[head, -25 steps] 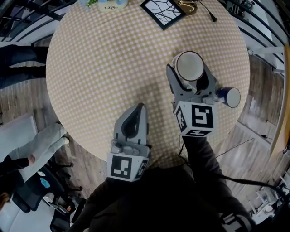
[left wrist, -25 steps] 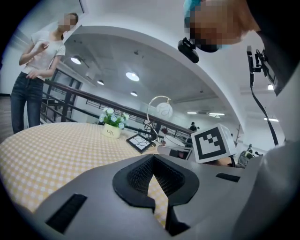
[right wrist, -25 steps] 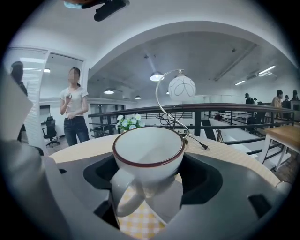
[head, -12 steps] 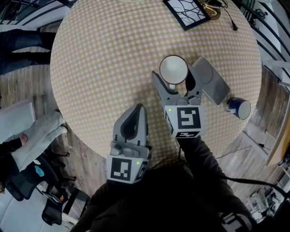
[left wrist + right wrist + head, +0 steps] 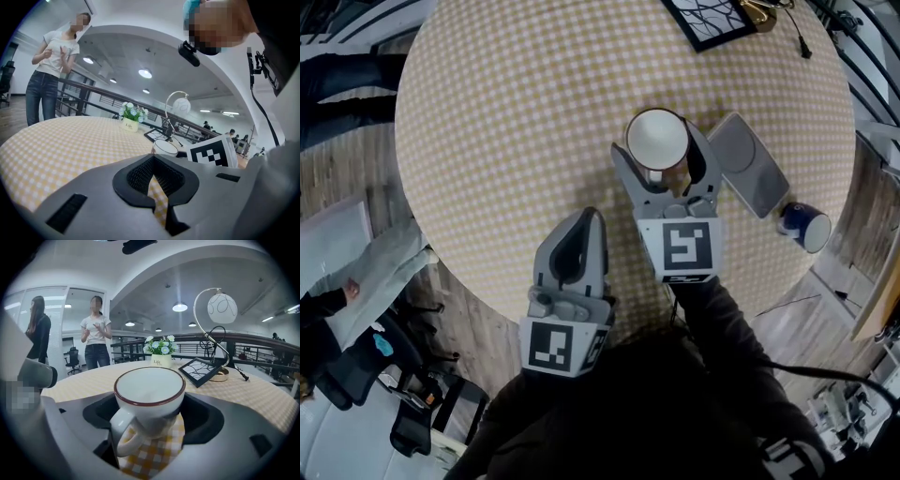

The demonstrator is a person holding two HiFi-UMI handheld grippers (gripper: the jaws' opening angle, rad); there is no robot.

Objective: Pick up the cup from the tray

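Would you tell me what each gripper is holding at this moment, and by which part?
The right gripper holds the white cup by the sides of its body, handle left free; the left gripper is shut on nothing.

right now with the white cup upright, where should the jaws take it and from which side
Grip the white cup across its round body, just under the rim, coming in level from the handle side. It is upright with the handle pointing back between the jaws, so both meet curved wall. The right gripper holds it this way.
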